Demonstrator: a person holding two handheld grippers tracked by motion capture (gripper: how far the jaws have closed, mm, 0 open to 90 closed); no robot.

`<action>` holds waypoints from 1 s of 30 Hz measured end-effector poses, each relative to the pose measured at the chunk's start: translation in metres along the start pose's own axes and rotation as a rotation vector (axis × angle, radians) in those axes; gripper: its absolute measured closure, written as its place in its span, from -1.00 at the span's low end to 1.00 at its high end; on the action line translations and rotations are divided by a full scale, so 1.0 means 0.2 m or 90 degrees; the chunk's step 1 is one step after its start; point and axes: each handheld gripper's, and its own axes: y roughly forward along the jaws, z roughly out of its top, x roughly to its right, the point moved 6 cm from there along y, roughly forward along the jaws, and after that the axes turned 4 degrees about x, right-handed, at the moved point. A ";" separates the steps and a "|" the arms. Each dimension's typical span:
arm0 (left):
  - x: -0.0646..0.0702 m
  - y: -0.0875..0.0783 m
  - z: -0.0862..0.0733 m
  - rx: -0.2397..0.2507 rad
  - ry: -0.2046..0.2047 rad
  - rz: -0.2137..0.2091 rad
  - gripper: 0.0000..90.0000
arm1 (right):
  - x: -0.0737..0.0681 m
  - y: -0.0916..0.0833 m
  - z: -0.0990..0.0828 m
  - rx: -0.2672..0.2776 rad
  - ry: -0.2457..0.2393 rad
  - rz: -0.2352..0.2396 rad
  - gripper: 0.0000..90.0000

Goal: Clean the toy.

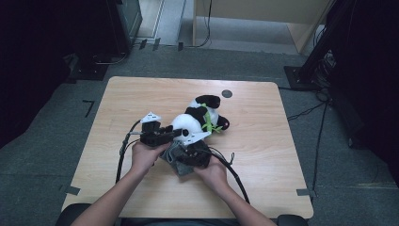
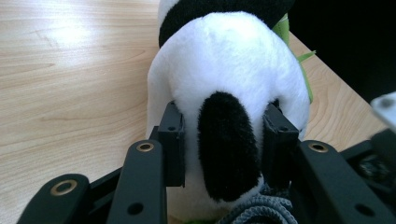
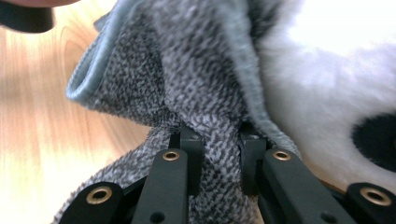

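A black-and-white panda plush (image 1: 203, 113) with green leaves lies in the middle of the wooden table (image 1: 268, 155). My left gripper (image 1: 176, 134) comes at its head from the left. In the left gripper view its jaws (image 2: 224, 135) press into the white head (image 2: 229, 60) on either side of a black patch. A grey knitted cloth (image 1: 174, 159) lies bunched just below the head. My right gripper (image 1: 186, 151) is shut on a fold of that cloth (image 3: 187, 79), with the gripper (image 3: 217, 144) right beside the panda's white fur (image 3: 327, 93).
A small dark round disc (image 1: 227, 93) sits near the table's far edge. Both forearms come in from the bottom, and cables (image 1: 121, 155) trail from the grippers toward the front edge. Dark stands and a cabinet line the floor beyond the table.
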 end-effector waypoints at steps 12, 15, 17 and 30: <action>0.01 0.00 0.01 -0.005 -0.019 -0.014 0.32 | 0.02 -0.26 0.12 0.098 -0.008 -0.001 0.75; 0.02 0.00 0.00 -0.006 -0.017 -0.011 0.32 | 0.01 -0.20 0.11 0.096 -0.015 -0.014 0.75; 0.03 0.00 0.00 -0.007 -0.016 -0.009 0.33 | 0.00 -0.16 0.11 0.095 -0.030 -0.020 0.76; 0.01 -0.03 0.04 -0.006 -0.033 -0.005 0.39 | 0.06 -0.04 0.02 0.015 -0.032 -0.062 0.78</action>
